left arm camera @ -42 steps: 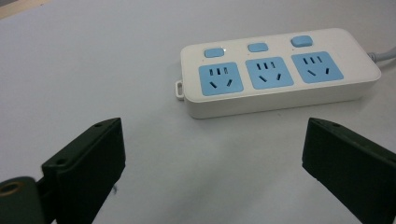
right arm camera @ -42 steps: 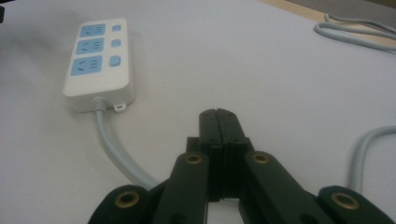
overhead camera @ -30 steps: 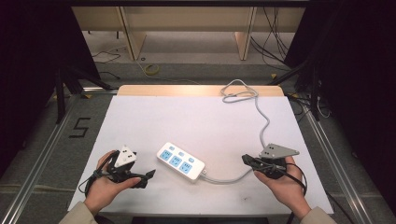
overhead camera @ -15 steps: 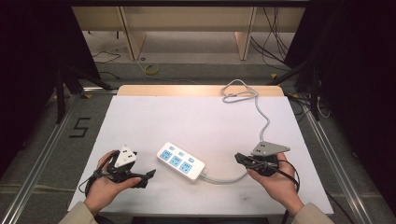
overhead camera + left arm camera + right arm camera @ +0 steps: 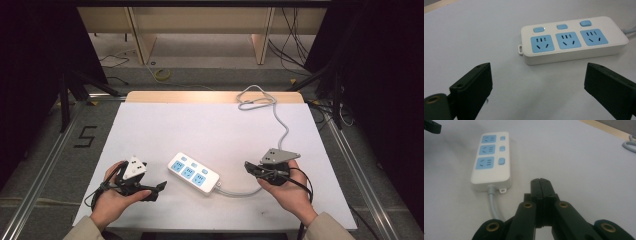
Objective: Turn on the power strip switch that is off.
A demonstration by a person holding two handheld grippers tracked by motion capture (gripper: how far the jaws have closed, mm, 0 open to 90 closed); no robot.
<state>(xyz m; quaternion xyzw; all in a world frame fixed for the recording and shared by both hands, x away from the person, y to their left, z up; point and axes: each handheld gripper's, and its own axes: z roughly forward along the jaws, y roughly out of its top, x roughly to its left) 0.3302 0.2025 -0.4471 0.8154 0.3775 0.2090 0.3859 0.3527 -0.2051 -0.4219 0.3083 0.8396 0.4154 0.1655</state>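
A white power strip (image 5: pixel 193 174) with three blue sockets and three blue switches lies flat near the table's front middle. It fills the upper half of the left gripper view (image 5: pixel 574 40) and the upper left of the right gripper view (image 5: pixel 491 160). Its grey cable (image 5: pixel 282 122) runs from its right end up to a coil at the far edge. My left gripper (image 5: pixel 156 191) rests left of the strip with its jaws wide apart and nothing between them. My right gripper (image 5: pixel 249 167) sits right of the strip, jaws pressed together on nothing (image 5: pixel 541 183).
The white table (image 5: pixel 210 125) has a wooden strip along its far edge. The coiled cable (image 5: pixel 255 100) lies at the back right. Metal rails run down both sides, and a "5" (image 5: pixel 85 136) is marked on the floor at left.
My right gripper has moved a little left and forward toward the strip's cable end. The left gripper and the strip have stayed put.
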